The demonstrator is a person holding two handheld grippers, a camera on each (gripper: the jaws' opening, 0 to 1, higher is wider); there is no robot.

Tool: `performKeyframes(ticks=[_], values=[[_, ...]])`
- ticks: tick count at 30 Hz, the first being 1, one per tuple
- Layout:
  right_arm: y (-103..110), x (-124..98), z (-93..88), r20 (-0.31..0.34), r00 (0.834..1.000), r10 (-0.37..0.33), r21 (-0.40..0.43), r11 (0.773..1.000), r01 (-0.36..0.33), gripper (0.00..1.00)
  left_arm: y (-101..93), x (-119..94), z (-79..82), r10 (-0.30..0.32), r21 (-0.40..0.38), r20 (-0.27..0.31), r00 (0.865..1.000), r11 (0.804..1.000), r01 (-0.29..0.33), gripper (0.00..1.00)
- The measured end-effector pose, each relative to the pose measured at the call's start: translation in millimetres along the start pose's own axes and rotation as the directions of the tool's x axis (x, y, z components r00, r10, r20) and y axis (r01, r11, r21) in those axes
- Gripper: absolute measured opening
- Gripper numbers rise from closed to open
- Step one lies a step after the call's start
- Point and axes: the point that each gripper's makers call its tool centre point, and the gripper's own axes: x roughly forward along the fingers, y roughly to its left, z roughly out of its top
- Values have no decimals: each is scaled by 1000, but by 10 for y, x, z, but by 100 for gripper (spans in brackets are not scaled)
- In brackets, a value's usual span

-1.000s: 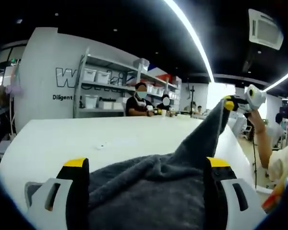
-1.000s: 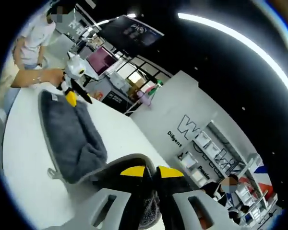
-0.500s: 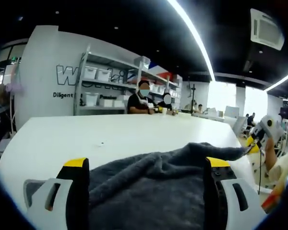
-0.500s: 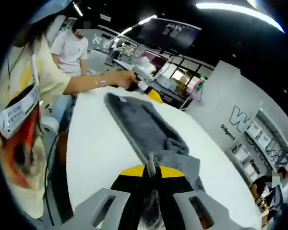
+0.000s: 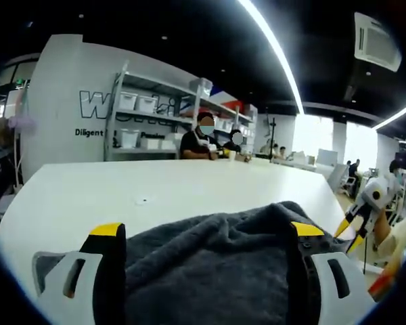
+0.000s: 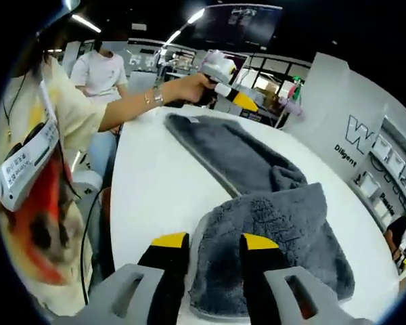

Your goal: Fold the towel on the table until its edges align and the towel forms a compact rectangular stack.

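Left gripper [image 5: 206,233]: jaws wide apart, towel [image 5: 210,261] bunched between them and lying over the gap. Not pinched as far as I can see; cloth just sits between the open jaws. Same gripper seen in the right gripper view [image 6: 247,103], at the far end of the towel, in the person's hand [image 6: 193,87].

Towel [image 6: 257,203] lies on the white table [image 6: 152,183]: one long dark grey strip running from the left gripper toward the right gripper, with the near end already flopped over itself into a thick, rumpled flap. Flap edges don't line up with the layer below; there's a lump where the fold starts.

Right gripper [image 6: 213,242]: jaws parted, tips just at the near edge of the folded flap, gripping nothing. It also shows at the right of the left gripper view [image 5: 355,220], off the table edge, jaws apart.

Handling, my read: plush terry, light, fully limp. No stiffness, so any lifted edge will sag and drag the rest. Pile looks grippy, not slippery; layers will cling rather than slide, so correcting by pushing won't work well. Nothing fragile.

Where to grip: corners or the hemmed edge, both layers pinched together at the flap's near corners. Mid-cloth grabs would just raise a tent and wrinkle the stack.
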Motion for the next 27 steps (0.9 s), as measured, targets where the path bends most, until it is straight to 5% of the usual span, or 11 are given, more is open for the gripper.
performKeyframes(ticks=[7,10,17,22,26,27], values=[[-73,-178,173,90,996,-15,75,997,8,59,-8,-6,13,-2,-2,1,1000,1000,2,97],[-219,-280,234,129,990,-64,124,991,48,79,-12,-7,17,-3,-2,1,1000,1000,3,97],[-616,-457,136,130,976,-172,210,967,143,98,6,6,40,-6,-4,2,1000,1000,6,97],[-1046,-594,-106,108,952,-288,350,907,234,99,12,16,39,-7,-5,-2,1000,1000,7,97],[-1342,-703,-353,81,926,-368,482,828,287,98,19,23,38,-7,-4,-4,1000,1000,7,97],[-1428,-739,-475,50,920,-389,525,794,306,93,20,24,34,-6,-4,-6,1000,1000,6,97]])
